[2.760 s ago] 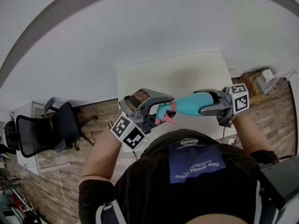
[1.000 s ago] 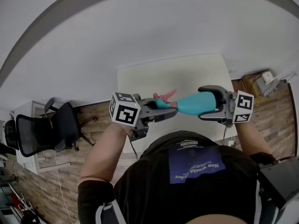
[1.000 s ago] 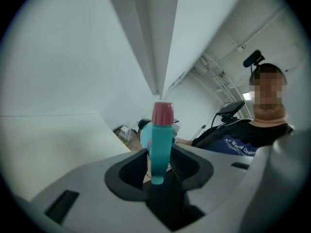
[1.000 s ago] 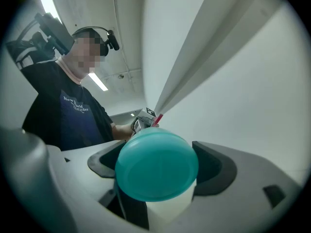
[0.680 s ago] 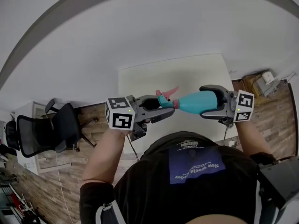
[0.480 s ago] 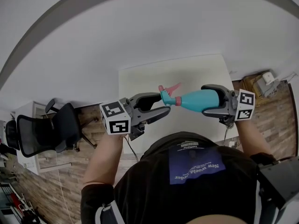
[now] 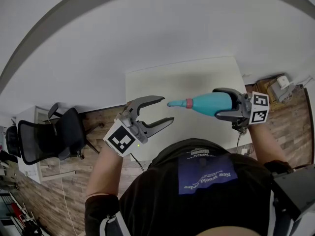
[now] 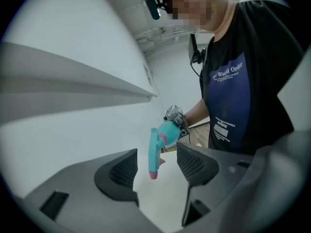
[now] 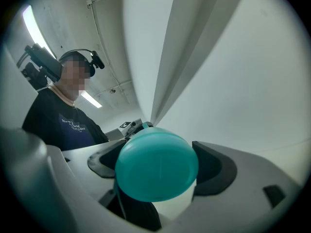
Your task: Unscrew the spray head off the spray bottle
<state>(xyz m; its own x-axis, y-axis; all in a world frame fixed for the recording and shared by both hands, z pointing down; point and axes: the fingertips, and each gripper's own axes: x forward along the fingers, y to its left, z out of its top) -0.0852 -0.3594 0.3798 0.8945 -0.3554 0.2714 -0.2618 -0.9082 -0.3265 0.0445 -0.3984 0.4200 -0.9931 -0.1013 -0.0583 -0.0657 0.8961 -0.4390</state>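
Note:
A teal spray bottle (image 7: 206,103) lies level in the air over the white table (image 7: 197,77). My right gripper (image 7: 220,103) is shut on its body. The teal spray head (image 7: 175,103), behind a pink collar, sits on the neck and points left. My left gripper (image 7: 166,111) hangs just left of the spray head, open, touching nothing. In the left gripper view the spray head (image 8: 154,149) shows beyond the spread jaws of my left gripper (image 8: 158,166), well apart from the pads. In the right gripper view the bottle's round base (image 9: 156,166) fills the gap in my right gripper (image 9: 155,165).
A black office chair (image 7: 49,136) stands on the wooden floor at the left. A brown box (image 7: 273,85) with small items lies past the table's right edge. The person's body is close below both grippers.
My left gripper has let go of the spray head, opened and drawn back left and down. The right gripper still holds the bottle, with the spray head on it.

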